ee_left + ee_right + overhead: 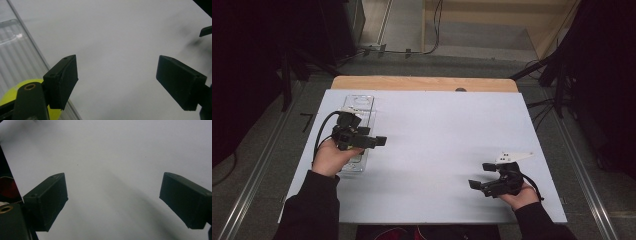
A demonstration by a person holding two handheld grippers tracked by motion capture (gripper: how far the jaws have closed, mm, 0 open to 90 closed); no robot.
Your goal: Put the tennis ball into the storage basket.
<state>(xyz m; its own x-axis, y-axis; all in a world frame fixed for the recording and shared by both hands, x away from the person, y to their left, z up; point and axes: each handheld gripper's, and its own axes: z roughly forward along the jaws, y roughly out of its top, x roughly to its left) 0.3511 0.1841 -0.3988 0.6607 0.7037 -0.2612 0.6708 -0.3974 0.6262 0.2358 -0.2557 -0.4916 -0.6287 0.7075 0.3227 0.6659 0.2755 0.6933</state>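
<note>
My left gripper (374, 136) hovers over a clear plastic tray (360, 106) at the table's left, with its jaws pointing right. In the left gripper view it (120, 80) stands open over bare white surface with nothing between the jaws. The tray's ribbed wall (17, 50) runs along the left, and a yellow-green rounded thing (10, 96) peeks out beneath the left jaw; I cannot tell what it is. My right gripper (480, 175) rests near the front right, jaws pointing left. It (113, 200) is open over the white surface.
The white table top (437, 135) lies on a wooden board (422, 82) whose strip shows at the back. A small dark spot (460, 90) sits at the far edge. Black stands and cables (547, 107) flank the table on the floor.
</note>
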